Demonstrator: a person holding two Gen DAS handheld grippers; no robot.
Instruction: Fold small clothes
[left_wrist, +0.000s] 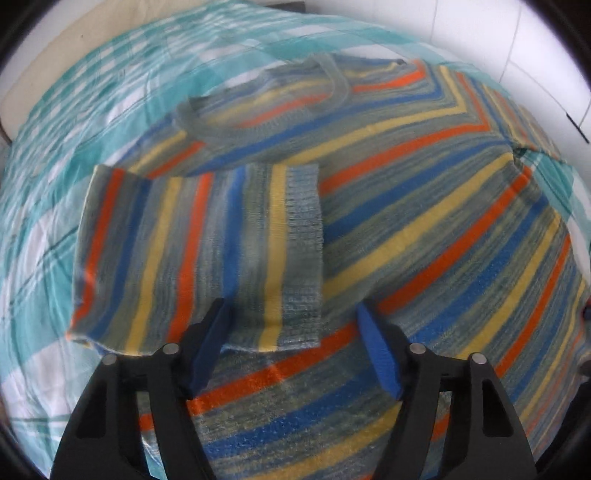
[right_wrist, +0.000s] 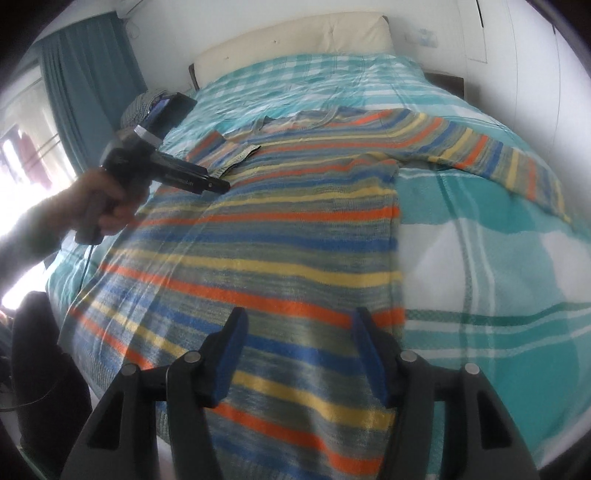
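Observation:
A striped knit sweater (right_wrist: 280, 236) in orange, blue, yellow and grey lies flat on the bed. Its left sleeve (left_wrist: 207, 251) is folded across the chest, cuff toward the middle. Its right sleeve (right_wrist: 498, 158) lies stretched out to the right on the bedspread. My left gripper (left_wrist: 291, 325) is open and empty, hovering just above the body of the sweater (left_wrist: 424, 229) beside the folded sleeve's cuff; it also shows in the right wrist view (right_wrist: 218, 186), held by a hand at the left. My right gripper (right_wrist: 297, 332) is open and empty above the sweater's lower right part.
The bed has a teal and white checked bedspread (right_wrist: 498, 288) and a cream headboard (right_wrist: 295, 40). Teal curtains (right_wrist: 92, 85) and a bright window are at the left. A dark object (right_wrist: 173, 107) and a knitted item lie at the bed's left edge.

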